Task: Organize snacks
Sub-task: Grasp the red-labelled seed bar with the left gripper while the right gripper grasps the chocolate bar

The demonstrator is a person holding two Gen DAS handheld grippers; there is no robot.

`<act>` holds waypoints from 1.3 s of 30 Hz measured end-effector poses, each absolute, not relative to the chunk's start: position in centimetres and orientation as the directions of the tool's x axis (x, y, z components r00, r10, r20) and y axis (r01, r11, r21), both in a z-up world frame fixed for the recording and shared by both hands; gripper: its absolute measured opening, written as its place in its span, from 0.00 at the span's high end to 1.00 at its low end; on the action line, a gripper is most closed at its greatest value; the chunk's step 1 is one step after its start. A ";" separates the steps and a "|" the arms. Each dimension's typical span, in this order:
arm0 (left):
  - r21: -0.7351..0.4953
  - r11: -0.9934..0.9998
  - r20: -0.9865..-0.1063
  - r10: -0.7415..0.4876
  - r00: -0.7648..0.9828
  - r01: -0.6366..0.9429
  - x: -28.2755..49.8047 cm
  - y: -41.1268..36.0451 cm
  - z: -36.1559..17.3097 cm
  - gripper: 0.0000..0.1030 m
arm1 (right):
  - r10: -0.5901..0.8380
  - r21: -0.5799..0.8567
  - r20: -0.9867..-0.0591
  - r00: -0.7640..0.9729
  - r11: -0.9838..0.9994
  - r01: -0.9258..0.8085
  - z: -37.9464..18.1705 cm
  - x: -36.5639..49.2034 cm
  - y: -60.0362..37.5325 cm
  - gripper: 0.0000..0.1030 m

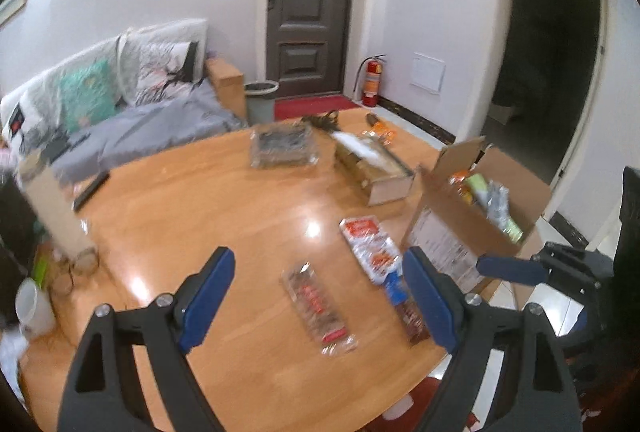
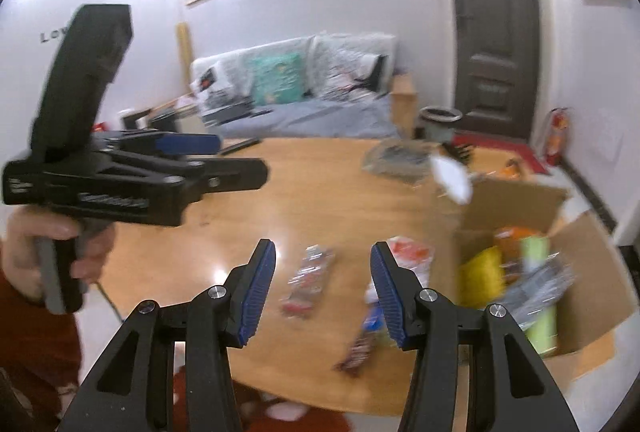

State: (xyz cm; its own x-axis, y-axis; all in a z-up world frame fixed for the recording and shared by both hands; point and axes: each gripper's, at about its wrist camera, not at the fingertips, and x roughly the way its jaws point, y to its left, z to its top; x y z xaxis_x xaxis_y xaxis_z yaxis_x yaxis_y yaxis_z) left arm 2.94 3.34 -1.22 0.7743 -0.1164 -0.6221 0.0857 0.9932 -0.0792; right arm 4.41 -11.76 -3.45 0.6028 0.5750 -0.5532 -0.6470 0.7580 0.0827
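Note:
My left gripper (image 1: pixel 320 272) is open and empty above the wooden table (image 1: pixel 200 199). Below it lies a clear red-labelled snack pack (image 1: pixel 318 308), with a red-and-white packet (image 1: pixel 370 246) and a dark snack bar (image 1: pixel 412 316) to its right. An open cardboard box (image 1: pixel 452 244) holding several snacks stands at the table's right edge. My right gripper (image 2: pixel 323 272) is open and empty over the same clear pack (image 2: pixel 310 282), red-and-white packet (image 2: pixel 412 252) and bar (image 2: pixel 362 346), left of the box (image 2: pixel 580 232). The left gripper body (image 2: pixel 132 179) shows at left in the right wrist view.
A tissue box (image 1: pixel 372 163) and a clear plastic pack (image 1: pixel 282 145) lie farther back on the table, with a remote (image 1: pixel 91 189) at the left. A sofa (image 1: pixel 120 99), bin (image 1: pixel 261 99) and fire extinguisher (image 1: pixel 371 81) stand beyond.

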 end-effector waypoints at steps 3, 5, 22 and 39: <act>-0.099 0.993 -0.647 -0.112 0.755 0.062 2.4 4.6 -3.7 0.19 | 0.554 0.078 -0.594 0.583 0.761 -0.644 -6.1 4.0 -9.7 0.56; -0.124 0.991 -0.667 -0.116 0.736 0.044 2.5 5.3 -5.9 0.19 | 0.549 0.110 -0.621 0.559 0.767 -0.632 -8.3 4.2 -9.1 0.56; -0.213 0.977 -0.792 -0.165 0.588 -0.012 9.2 1.6 -17.6 0.33 | 0.318 0.069 -0.706 0.632 0.920 -0.386 -19.8 7.6 -11.6 0.56; -0.063 0.998 -0.793 -0.057 0.607 0.011 10.4 0.1 -18.7 0.61 | 0.309 -0.011 -0.678 0.667 0.903 -0.429 -20.7 8.5 -10.9 0.86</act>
